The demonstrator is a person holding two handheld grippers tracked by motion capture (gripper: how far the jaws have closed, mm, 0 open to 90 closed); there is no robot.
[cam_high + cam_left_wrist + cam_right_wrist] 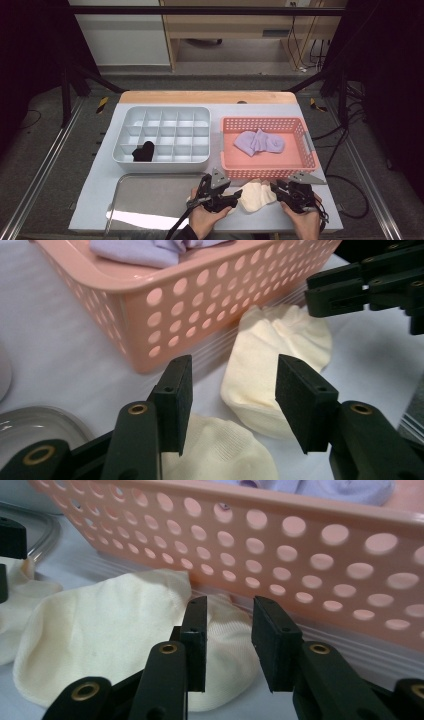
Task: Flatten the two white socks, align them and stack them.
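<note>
While both tools hover low at the near edge of the table [100,200], the step in hand appears to be the approach to a cream sock [255,195] lying just in front of the pink basket [310,150]. At left sit the steel tray [150,200] and, behind it, the white divided organiser [162,161] holding a black sock [143,151]. Left tool [232,390]: jaws wide open, empty, over a second cream sock [220,455]. Cream sock: flat on the table, long axis roughly left to right, parallel to the basket front; which end is the toe cannot be told. Right tool [227,640]: jaws partly open, holding nothing, at the sock's right end. Next move, as judged: lower and close on the fabric
</note>
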